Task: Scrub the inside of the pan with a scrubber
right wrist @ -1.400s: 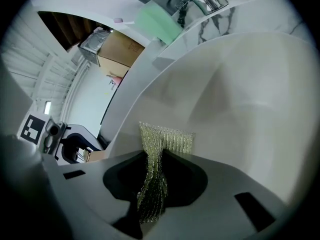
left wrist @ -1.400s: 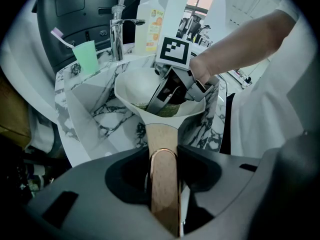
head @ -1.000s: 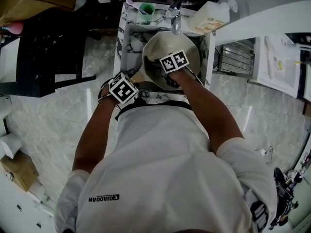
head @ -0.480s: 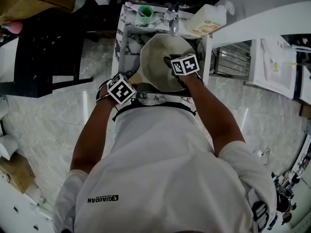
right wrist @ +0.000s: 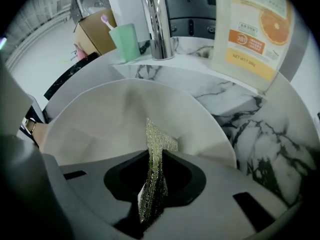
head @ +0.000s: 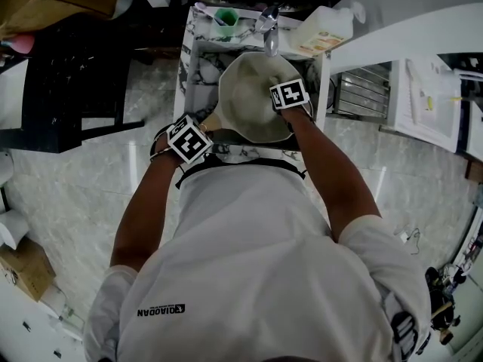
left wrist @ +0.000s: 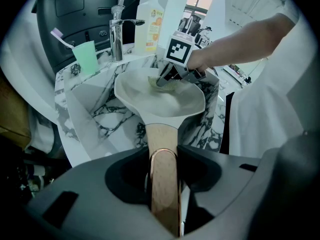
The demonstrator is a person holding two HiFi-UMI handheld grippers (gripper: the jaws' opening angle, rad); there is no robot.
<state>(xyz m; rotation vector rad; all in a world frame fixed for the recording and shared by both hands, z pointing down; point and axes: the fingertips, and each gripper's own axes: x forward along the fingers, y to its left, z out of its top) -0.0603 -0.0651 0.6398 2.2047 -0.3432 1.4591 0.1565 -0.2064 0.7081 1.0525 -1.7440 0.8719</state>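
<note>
Pale marble-tile floor [head: 90, 179], marble-veined sink [head: 198, 59] under chrome faucet [head: 270, 29], cream pan [head: 249, 96] over the basin, left tongs [left wrist: 162, 184] clamped on its wooden handle [left wrist: 161, 144], right tongs [right wrist: 152, 184] inside pan's right side, pinching metallic mesh scrubber [right wrist: 160, 144], green cup [right wrist: 125, 41] on rim.

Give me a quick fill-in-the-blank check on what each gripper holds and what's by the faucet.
1. The left gripper is shut on the wooden ____ of the pan.
2. The right gripper pinches the ____ inside the pan.
3. The green cup beside the faucet holds a ____.
Missing words: handle; scrubber; toothbrush.
</note>
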